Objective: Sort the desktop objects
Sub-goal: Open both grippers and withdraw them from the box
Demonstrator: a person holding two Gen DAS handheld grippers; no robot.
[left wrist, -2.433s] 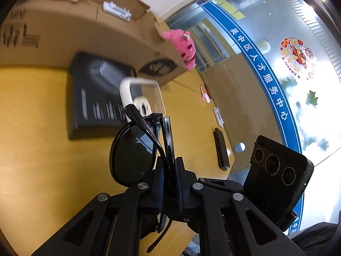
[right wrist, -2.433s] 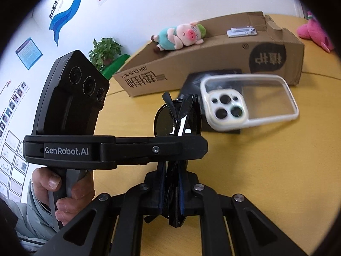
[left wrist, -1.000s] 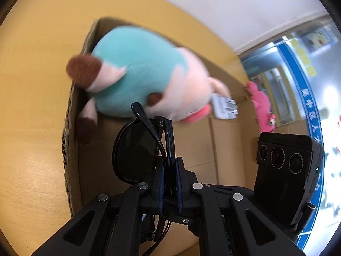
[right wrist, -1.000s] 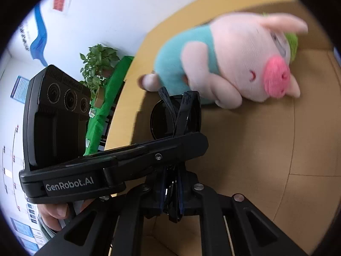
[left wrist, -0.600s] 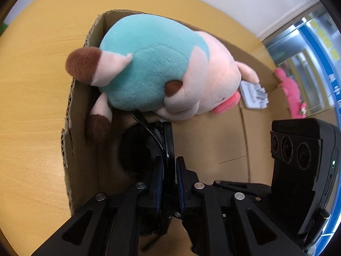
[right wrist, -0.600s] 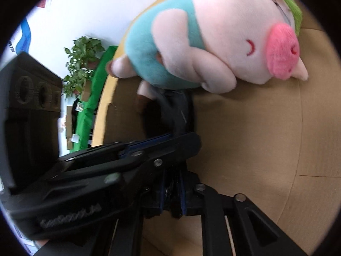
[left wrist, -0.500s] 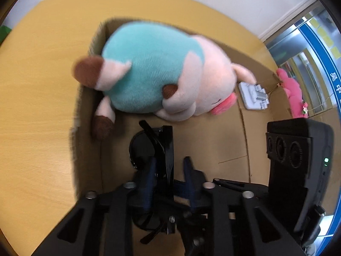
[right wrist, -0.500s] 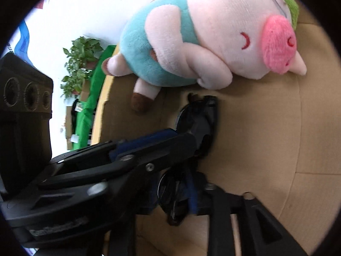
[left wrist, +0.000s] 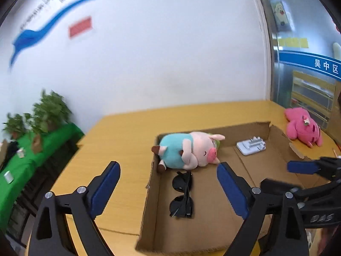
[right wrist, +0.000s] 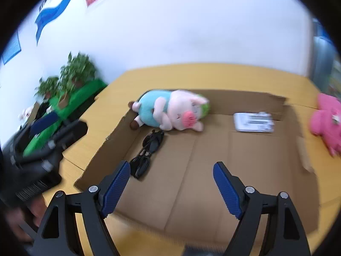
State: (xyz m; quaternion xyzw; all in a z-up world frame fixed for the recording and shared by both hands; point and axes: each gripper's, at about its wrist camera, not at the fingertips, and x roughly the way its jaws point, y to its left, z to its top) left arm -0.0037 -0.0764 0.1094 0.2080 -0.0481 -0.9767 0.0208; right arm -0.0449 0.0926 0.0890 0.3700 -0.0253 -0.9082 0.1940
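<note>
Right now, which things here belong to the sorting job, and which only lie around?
Belong to the job:
- cardboard box
- sunglasses, in the box
- pig plush, in the box
- white device, in the box
- pink plush, on the table, outside the box

Only lying around:
- potted plants
- green cloth

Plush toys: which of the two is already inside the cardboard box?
The pig in the teal shirt, lying in the cardboard box by the sunglasses. The all-pink plush lies outside on the table.

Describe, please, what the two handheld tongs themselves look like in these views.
Both tongs, left and right, have matte black angular frames with triangular cut-outs and silver screw heads. Their fingers carry ribbed blue pads. Seen from the left wrist view, the right unit's black body bears pale lettering, too blurred to read.
</note>
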